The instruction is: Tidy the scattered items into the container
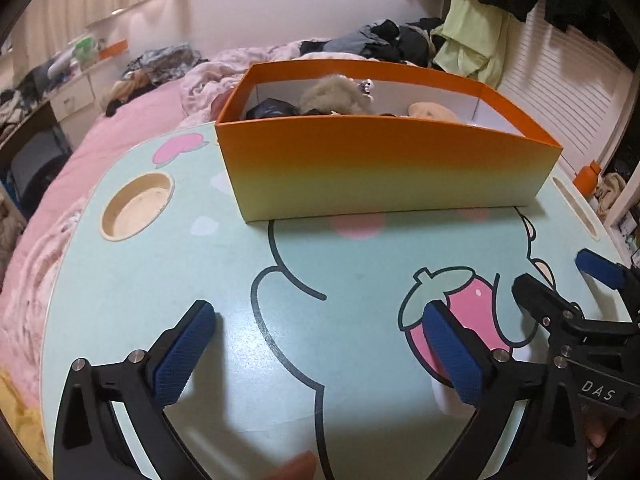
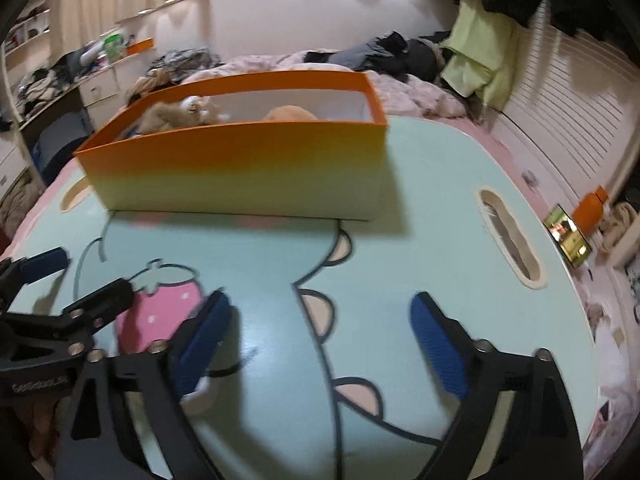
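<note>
Both the left gripper [image 1: 316, 344] and the right gripper [image 2: 320, 340] are being held wide apart and empty, low in frame over the cartoon table [image 1: 224, 264]. The orange box [image 1: 380, 168], upper centre, is being seen holding fluffy items (nothing loose is showing); withdrawal should be kept clear of its wall.

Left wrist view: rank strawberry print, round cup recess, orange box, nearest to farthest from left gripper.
From the left gripper, jaws open:
1. Strawberry print, just right of it on the table.
2. Round cup recess, ahead, left.
3. Orange box, at the table's far edge.
</note>
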